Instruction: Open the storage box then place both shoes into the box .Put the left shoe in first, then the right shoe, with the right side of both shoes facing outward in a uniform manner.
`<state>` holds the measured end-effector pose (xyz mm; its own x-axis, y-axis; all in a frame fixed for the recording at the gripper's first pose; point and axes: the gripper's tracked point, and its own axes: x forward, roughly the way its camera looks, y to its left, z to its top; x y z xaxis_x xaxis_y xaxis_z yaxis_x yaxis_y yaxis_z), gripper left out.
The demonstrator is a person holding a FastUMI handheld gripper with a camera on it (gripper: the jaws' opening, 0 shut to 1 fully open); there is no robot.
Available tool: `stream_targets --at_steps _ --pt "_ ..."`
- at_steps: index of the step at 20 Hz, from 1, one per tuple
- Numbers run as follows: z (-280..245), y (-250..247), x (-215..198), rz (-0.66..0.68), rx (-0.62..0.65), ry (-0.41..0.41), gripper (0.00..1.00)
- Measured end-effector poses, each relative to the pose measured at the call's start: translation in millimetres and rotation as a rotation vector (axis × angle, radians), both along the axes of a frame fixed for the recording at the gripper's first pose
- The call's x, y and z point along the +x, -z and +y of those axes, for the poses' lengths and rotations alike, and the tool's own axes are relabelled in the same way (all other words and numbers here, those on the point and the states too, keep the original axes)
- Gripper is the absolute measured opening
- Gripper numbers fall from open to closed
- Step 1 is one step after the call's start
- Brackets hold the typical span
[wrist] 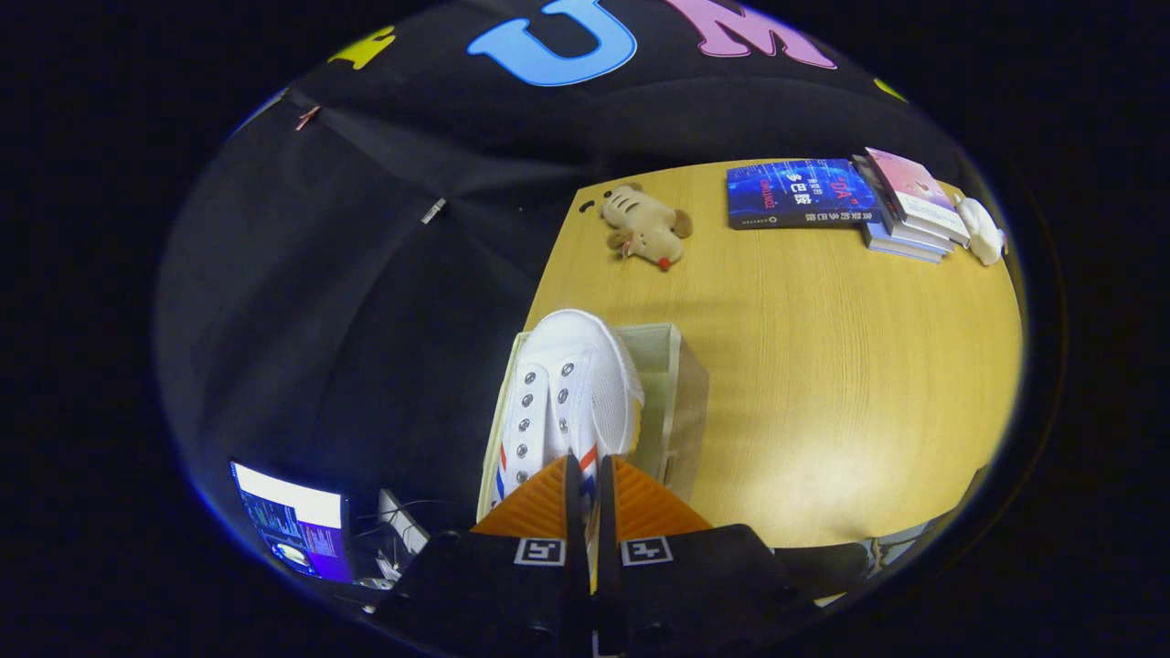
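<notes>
A white canvas shoe (567, 393) with metal eyelets and red and blue side stripes hangs toe-forward above the open storage box (681, 402). My gripper (590, 475) is shut on the shoe's heel end, its orange fingers (535, 503) pressed close together on the thin edge of the upper. The pale box stands at the near left corner of the wooden table, partly hidden under the shoe. Its inside shows to the right of the shoe.
A small plush toy (647, 227) lies at the table's (823, 384) far left. A blue book (795, 194) and a stack of books (909, 208) lie at the far side, with a white object (981, 230) beside them. A lit screen (292, 530) sits below, left of the table.
</notes>
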<state>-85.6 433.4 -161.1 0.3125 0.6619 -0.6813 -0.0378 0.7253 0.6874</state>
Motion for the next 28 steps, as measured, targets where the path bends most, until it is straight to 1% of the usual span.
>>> stream_targets --at_steps 3,6,9,11,14,16,17,19,21,22,26,27,28 --pt "15 20 0 0.011 -0.081 -0.011 0.08" --pt "14 36 6 0.009 -0.169 -0.009 0.08" --pt "9 52 9 0.028 -0.223 -0.021 0.07" --pt "13 59 7 0.033 -0.239 -0.054 0.08" --pt "19 65 1 0.053 -0.245 -0.068 0.09" --pt "27 59 4 0.056 -0.203 -0.057 0.09" --pt "23 56 9 0.047 -0.196 -0.046 0.06" --pt "15 52 18 0.028 -0.199 -0.028 0.06" --pt "7 51 20 0.016 -0.196 -0.019 0.16" --pt "4 51 20 0.007 -0.194 -0.028 0.35" --pt "-1 38 18 -0.081 -0.153 -0.036 0.99" --pt "-3 33 18 -0.108 -0.141 -0.033 1.00" --pt "-6 27 20 -0.137 -0.129 -0.028 0.99"
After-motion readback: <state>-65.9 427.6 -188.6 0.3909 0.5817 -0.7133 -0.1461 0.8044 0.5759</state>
